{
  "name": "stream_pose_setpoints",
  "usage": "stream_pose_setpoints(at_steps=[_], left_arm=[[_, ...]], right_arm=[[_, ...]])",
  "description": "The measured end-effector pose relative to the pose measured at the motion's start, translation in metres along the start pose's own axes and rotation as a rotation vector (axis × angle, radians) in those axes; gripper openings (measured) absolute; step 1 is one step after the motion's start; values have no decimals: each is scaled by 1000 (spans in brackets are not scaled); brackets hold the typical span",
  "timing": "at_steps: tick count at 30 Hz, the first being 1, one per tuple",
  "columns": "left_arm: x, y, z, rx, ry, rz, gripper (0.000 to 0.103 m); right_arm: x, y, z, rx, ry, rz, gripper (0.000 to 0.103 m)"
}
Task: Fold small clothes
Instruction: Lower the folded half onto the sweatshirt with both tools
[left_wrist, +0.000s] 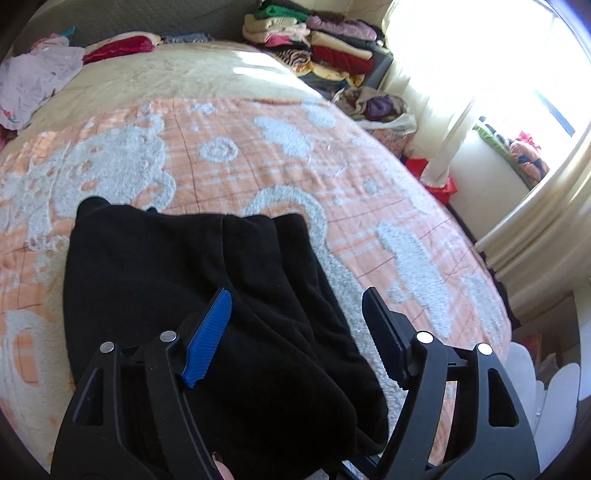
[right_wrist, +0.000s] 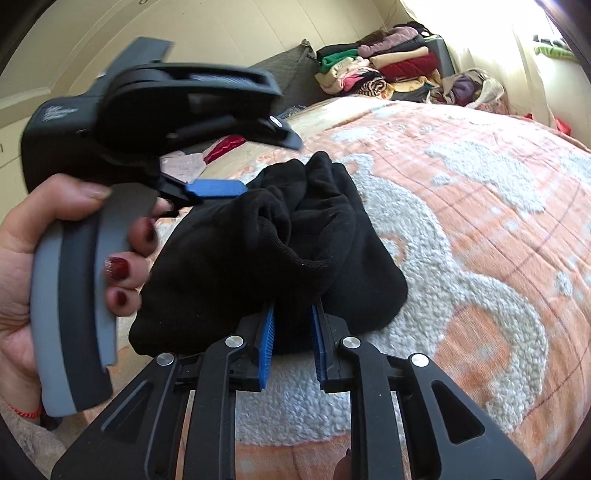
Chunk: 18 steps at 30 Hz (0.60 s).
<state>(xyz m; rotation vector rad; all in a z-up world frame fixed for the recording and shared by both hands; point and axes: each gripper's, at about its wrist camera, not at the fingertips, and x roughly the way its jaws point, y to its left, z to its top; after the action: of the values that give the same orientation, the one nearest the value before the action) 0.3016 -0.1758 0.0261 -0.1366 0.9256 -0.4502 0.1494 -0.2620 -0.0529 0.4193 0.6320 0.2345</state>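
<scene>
A small black garment (left_wrist: 207, 295) lies folded and bunched on the orange-and-white blanket (left_wrist: 258, 147). My left gripper (left_wrist: 297, 321) is open just above it, blue pads spread wide, nothing between them. In the right wrist view the same garment (right_wrist: 266, 251) is a rumpled bundle, and my right gripper (right_wrist: 291, 328) is shut on its near edge, both blue pads pressing the cloth. The left gripper (right_wrist: 236, 162) shows there too, held by a hand over the bundle's far left side, jaws apart.
A stack of folded clothes (left_wrist: 317, 48) stands at the bed's far end, also in the right wrist view (right_wrist: 376, 66). Loose pale and red clothes (left_wrist: 40, 77) lie at the far left. A bag of clothes (left_wrist: 376, 107) and a bright window (left_wrist: 517, 74) are on the right.
</scene>
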Motion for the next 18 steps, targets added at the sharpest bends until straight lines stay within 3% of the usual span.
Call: stream_pose_setpoints(at_steps=[4,6,7,8,11,18], left_arm=[[-34,12,3,1,-91,10,71],[-44,23,2,1,-108,37,73],[-50,32,0,1,-117,64,73],[-53,39,-1,-2,-119,89,73],[-58,68,-11,-38,-115,146,73],[-50,96,-42,-68,-67,167,73]], right_arm=[[-7,-5,2,27,23,38,23],[-12,-8,7,42,24,70,39],[-14,-9,11,51,33,102,59],[-14,-11,17,65,43,143,72],[-10,-14,34,86,82,185,79],[28,-20,70,106,219,217,79]])
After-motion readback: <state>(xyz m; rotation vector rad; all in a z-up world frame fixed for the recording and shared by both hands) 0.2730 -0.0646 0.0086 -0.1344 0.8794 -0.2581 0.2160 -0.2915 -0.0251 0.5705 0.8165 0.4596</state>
